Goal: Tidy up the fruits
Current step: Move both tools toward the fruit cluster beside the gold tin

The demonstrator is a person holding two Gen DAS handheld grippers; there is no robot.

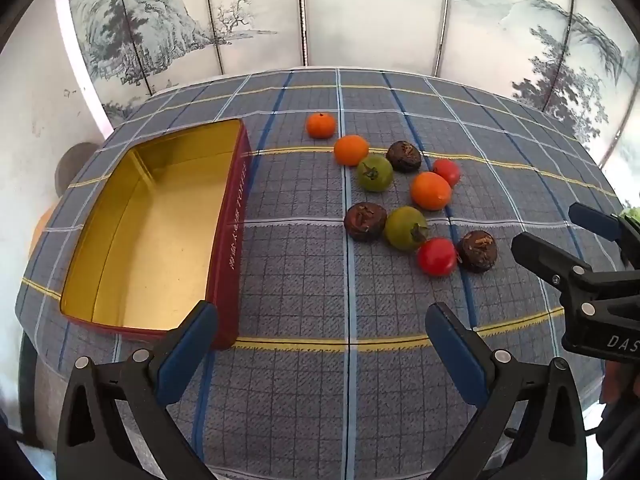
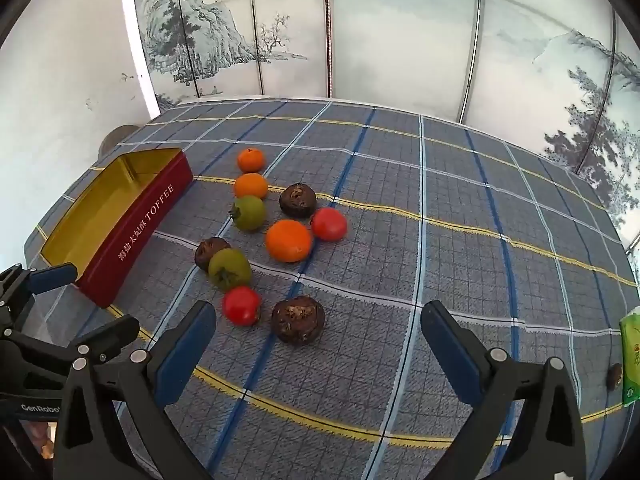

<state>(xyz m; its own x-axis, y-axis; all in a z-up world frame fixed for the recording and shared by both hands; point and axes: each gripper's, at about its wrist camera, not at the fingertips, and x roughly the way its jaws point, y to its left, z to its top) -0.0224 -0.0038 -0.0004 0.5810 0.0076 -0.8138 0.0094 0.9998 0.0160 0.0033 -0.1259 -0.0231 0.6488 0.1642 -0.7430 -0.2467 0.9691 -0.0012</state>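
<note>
Several small fruits lie loose on the plaid tablecloth: oranges (image 1: 430, 191), green persimmons (image 1: 405, 227), red tomatoes (image 1: 437, 257) and dark brown fruits (image 1: 477, 251). A red toffee tin (image 1: 152, 236) with a gold inside stands open and empty at the left. My left gripper (image 1: 320, 324) is open above the cloth, near the tin's front corner. My right gripper (image 2: 318, 326) is open and empty, just short of a brown fruit (image 2: 298, 319) and a red tomato (image 2: 241, 305). The tin (image 2: 132, 224) lies left in the right wrist view.
A painted folding screen (image 1: 320, 12) stands behind the table. A green packet (image 2: 631, 356) and a small dark object (image 2: 614, 376) lie at the table's right edge. The right gripper shows in the left wrist view (image 1: 560, 240), and the left gripper in the right wrist view (image 2: 92, 304).
</note>
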